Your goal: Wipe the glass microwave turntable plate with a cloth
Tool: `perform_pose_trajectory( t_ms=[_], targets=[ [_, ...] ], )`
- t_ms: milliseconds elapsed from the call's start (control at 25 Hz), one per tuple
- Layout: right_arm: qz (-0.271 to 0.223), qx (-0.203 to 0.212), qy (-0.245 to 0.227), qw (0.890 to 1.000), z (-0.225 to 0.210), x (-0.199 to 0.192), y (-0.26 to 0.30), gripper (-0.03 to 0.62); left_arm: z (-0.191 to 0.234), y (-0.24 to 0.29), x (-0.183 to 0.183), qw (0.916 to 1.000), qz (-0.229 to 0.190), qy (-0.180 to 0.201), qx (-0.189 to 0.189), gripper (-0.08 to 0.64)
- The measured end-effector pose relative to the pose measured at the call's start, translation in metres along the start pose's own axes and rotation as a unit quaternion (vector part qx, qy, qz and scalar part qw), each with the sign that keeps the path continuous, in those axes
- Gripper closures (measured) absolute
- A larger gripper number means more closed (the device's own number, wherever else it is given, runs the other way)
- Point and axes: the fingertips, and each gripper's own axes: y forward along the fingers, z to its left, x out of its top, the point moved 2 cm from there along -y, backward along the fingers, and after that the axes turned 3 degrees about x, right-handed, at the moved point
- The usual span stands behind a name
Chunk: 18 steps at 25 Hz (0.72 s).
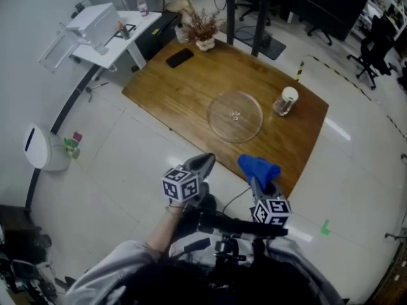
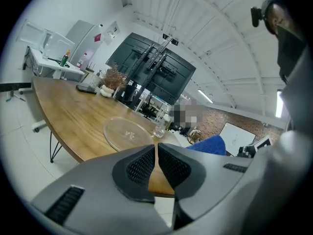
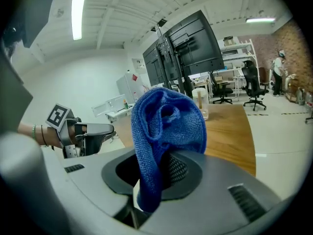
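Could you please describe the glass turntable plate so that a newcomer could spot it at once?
Start at the wooden table on the pale floor. Near its right end, left of the small tumbler, lies the glass plate. It alone is a flat, clear, round disc.

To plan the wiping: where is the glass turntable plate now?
In the head view the glass turntable plate lies flat on the wooden table, toward its right end, just left of a drinking glass.

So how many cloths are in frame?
1. The blue cloth is clamped in the right gripper, by the wooden table's near edge. None lies on the table; the left gripper is shut and empty.
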Motion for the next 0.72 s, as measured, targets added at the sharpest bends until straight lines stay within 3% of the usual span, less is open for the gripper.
perform_pose_trajectory(
  t_ms=[80, 160, 480, 720],
  targets=[
    [0.007, -0.005, 0.003, 1.0, 0.013, 0.006, 0.019, 0.503, 0.022, 0.002, 0.007, 0.9999, 0.008, -0.009, -0.004, 0.545],
    [0.012, -0.016, 0.01, 1.0, 0.02, 0.013, 0.036, 0.503, 0.04, 0.007, 0.011, 0.9995, 0.024, -0.016, -0.012, 0.486],
    [0.015, -0.081, 0.038, 0.996, 0.025, 0.036, 0.082, 0.503, 0.098, 0.035, 0.033, 0.9966, 0.06, -0.032, -0.047, 0.486],
    [0.018, -0.11, 0.039, 0.993, 0.023, 0.039, 0.089, 0.503, 0.115, 0.049, 0.032, 0.9935, 0.078, -0.057, -0.06, 0.486]
  ],
)
